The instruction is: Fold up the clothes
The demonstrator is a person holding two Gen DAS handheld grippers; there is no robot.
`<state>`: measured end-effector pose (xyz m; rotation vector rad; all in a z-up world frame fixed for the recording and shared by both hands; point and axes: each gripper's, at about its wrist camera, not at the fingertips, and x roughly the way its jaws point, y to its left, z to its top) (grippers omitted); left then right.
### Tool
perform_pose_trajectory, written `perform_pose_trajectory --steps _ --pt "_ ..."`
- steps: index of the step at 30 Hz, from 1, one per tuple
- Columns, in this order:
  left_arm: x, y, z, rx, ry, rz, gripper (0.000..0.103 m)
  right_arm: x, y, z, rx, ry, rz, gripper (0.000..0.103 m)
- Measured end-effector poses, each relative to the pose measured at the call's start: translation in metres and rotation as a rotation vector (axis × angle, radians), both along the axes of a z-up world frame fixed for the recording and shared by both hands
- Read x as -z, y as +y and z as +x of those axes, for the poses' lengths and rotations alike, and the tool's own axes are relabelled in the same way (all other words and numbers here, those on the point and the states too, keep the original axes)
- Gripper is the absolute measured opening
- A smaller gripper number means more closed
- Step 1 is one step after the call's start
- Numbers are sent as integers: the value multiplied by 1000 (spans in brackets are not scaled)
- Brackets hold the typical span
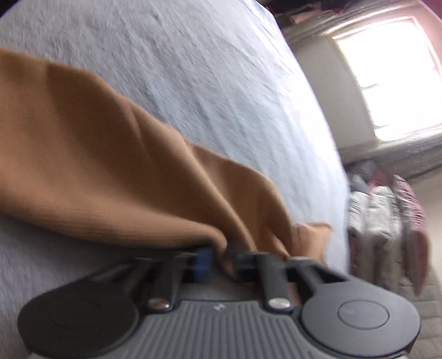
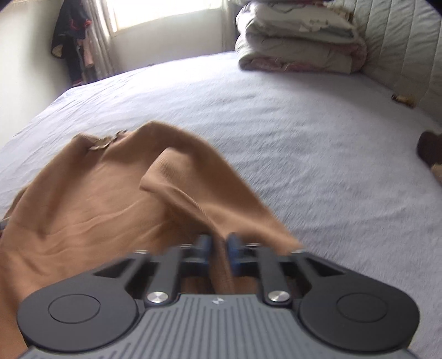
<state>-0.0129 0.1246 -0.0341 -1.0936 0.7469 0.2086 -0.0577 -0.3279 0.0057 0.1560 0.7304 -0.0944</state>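
Note:
A tan ribbed knit garment [image 1: 96,165] stretches across the pale blue bedsheet [image 1: 193,69] in the left wrist view, blurred by motion. My left gripper [image 1: 222,261] is shut on a bunched edge of it, cloth pinched between the blue pads [image 1: 204,262]. In the right wrist view the same tan garment [image 2: 96,207] lies rumpled with a fold standing up, and a small metal ornament [image 2: 106,142] shows near its far edge. My right gripper [image 2: 219,248] is shut on a ridge of this cloth, which runs back between the fingers.
A stack of folded bedding [image 2: 298,38] sits at the far right of the bed [image 2: 304,138] by a quilted headboard [image 2: 400,49]. Dark clothes [image 2: 71,33] hang beside a bright window [image 2: 165,11]. A pile of laundry [image 1: 386,221] lies beyond the bed edge.

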Motion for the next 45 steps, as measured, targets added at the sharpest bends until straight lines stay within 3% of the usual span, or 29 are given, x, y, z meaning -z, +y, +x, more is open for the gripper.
perform_pose_trajectory --steps 5,13,19,23,24,25,27,31,35,39,45 --pt "-11 7 22 -74 -9 115 5 -18 -29 12 109 -75 -115 7" --pt "-42 50 53 -216 -71 305 5 -24 -75 49 242 -106 -220 6" --pt "-25 63 65 -189 38 335 5 -5 -81 57 255 -71 -244 6" --pt "-21 62 56 -101 99 368 12 10 -82 55 219 -8 -201 7" --pt "-25 60 56 -83 112 356 23 8 -82 53 206 0 -184 8" --pt "-29 58 54 -60 117 336 42 6 -82 51 193 9 -168 13" --pt "-38 50 51 3 114 308 56 -2 -83 48 170 5 -130 26" --pt "-60 25 56 198 75 324 57 -24 -83 44 127 -26 -49 30" --pt "-70 -5 74 375 10 413 61 -41 -75 51 54 -59 43 32" --pt "-57 -31 103 541 -25 530 66 -43 -53 78 -55 -77 112 36" --pt "-36 -51 149 694 -120 676 66 -20 -13 134 -178 -30 98 37"
